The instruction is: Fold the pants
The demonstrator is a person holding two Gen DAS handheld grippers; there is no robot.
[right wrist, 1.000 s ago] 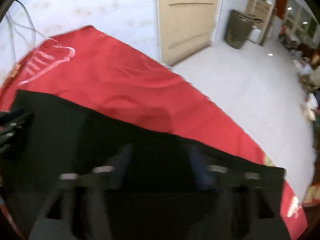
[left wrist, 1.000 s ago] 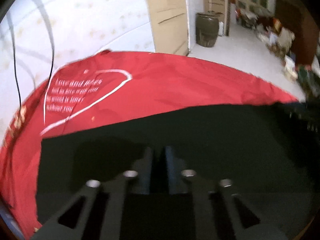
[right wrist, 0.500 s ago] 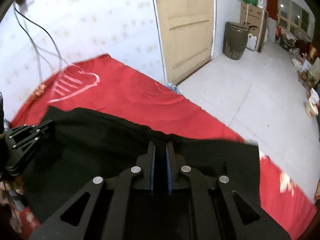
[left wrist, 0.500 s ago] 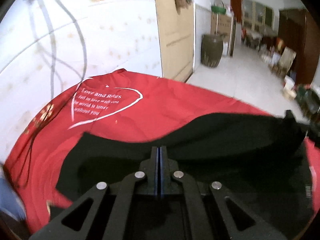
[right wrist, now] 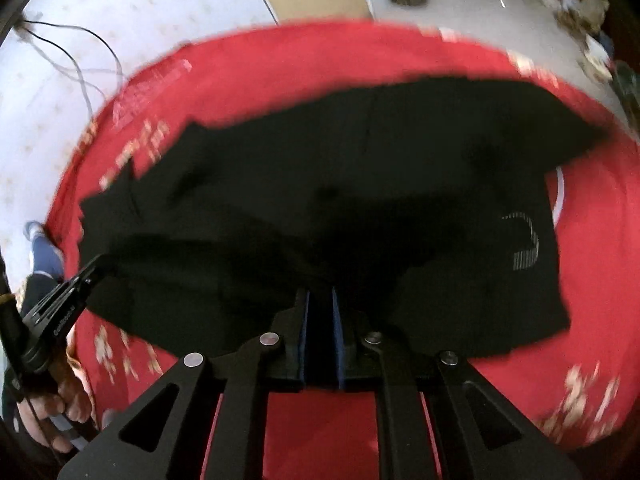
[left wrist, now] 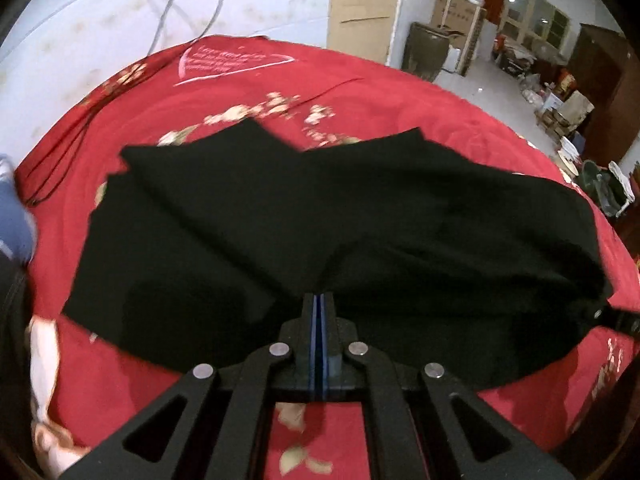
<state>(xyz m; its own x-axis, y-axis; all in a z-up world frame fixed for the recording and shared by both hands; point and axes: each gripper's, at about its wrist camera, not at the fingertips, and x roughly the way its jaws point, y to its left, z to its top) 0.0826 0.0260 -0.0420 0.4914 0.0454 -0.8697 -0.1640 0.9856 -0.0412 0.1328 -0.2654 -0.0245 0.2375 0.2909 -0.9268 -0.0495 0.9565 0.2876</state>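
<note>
Red bedspread [left wrist: 460,112]: it fills the ground beneath and beyond both my claws, printed with pale blossoms and, far ahead of my left claw, a white heart outline with lettering [left wrist: 224,60].

Black pants [left wrist: 360,220]: the cloth lies spread on the bedspread directly ahead of both claws, with its near edge gathered up toward my fingertips. From my right claw's view the pants [right wrist: 360,168] run wide to either side, and a small grey striped mark [right wrist: 524,240] sits on the fabric to the right of the fingers.

Left claw [left wrist: 319,300]: its jaws are pressed together with only a thin blue line of padding between them, pinching a raised fold of the pants at the tips. In my right claw's view this left claw [right wrist: 90,270] shows at the far left edge, its tips at the pants' edge, with my left hand [right wrist: 44,412] gripping its handle below.

Right claw [right wrist: 320,300]: its jaws stand narrow and are opening, with dark cloth bunched at and between the blue pads [right wrist: 337,320]; whether the pads press on it I cannot tell.

Cables [left wrist: 176,4]: they hang on the pale wall far beyond my left claw.
</note>
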